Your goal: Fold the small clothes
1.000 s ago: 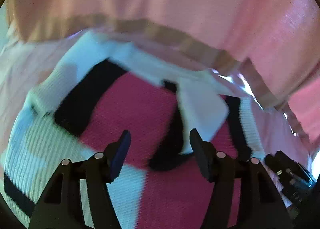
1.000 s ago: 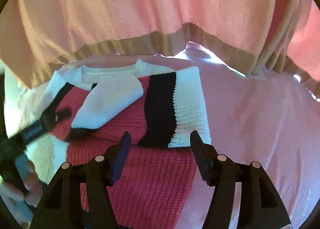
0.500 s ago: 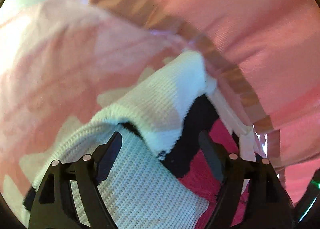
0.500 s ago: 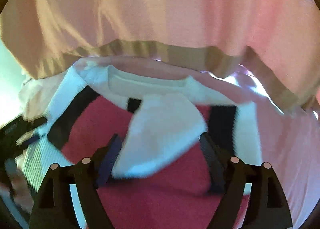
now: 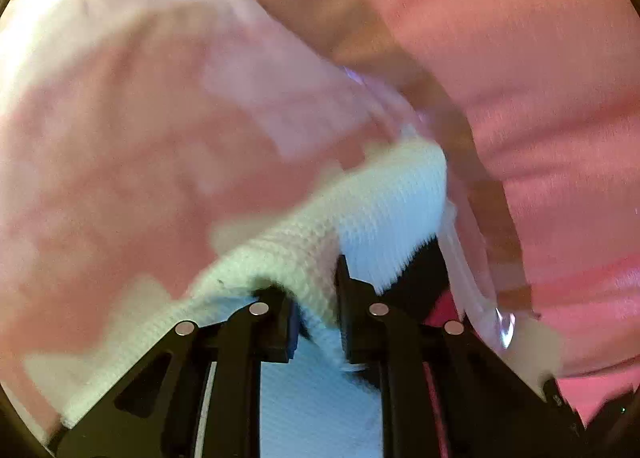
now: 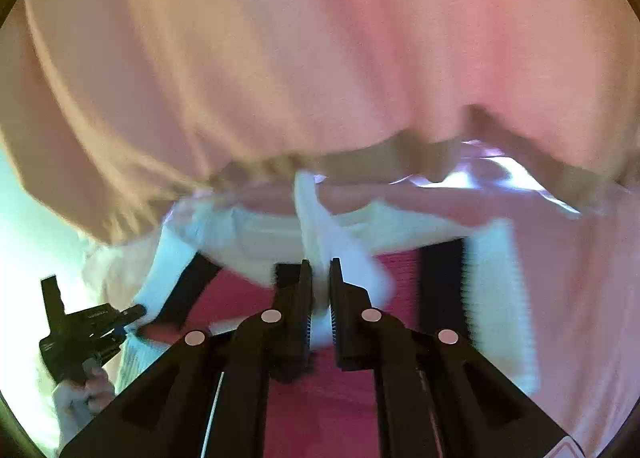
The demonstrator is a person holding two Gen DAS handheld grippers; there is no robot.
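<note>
A small knitted sweater, red with black stripes and white ribbed edges (image 6: 240,298), lies on pink bedding. In the left wrist view its white ribbed edge (image 5: 380,201) is humped up, and my left gripper (image 5: 316,286) is closing its jaws with a fold of that white knit pinched between the pads. In the right wrist view a white collar flap (image 6: 316,217) stands up from the neckline; my right gripper (image 6: 320,270) is closing on it, and the flap fills the narrow gap. The left gripper (image 6: 88,326) also shows at the sweater's left side, with a hand (image 6: 80,390) behind it.
A pink fabric with a tan hem (image 6: 320,57) hangs low over the far side of the sweater and fills the upper half of both views. Pale pink patterned bedding (image 5: 140,117) spreads to the left of the sweater.
Both grippers went from wide open to nearly closed. The left swung to the sweater's white left edge and took a fold; the right moved in on the white collar flap and pinched it.
</note>
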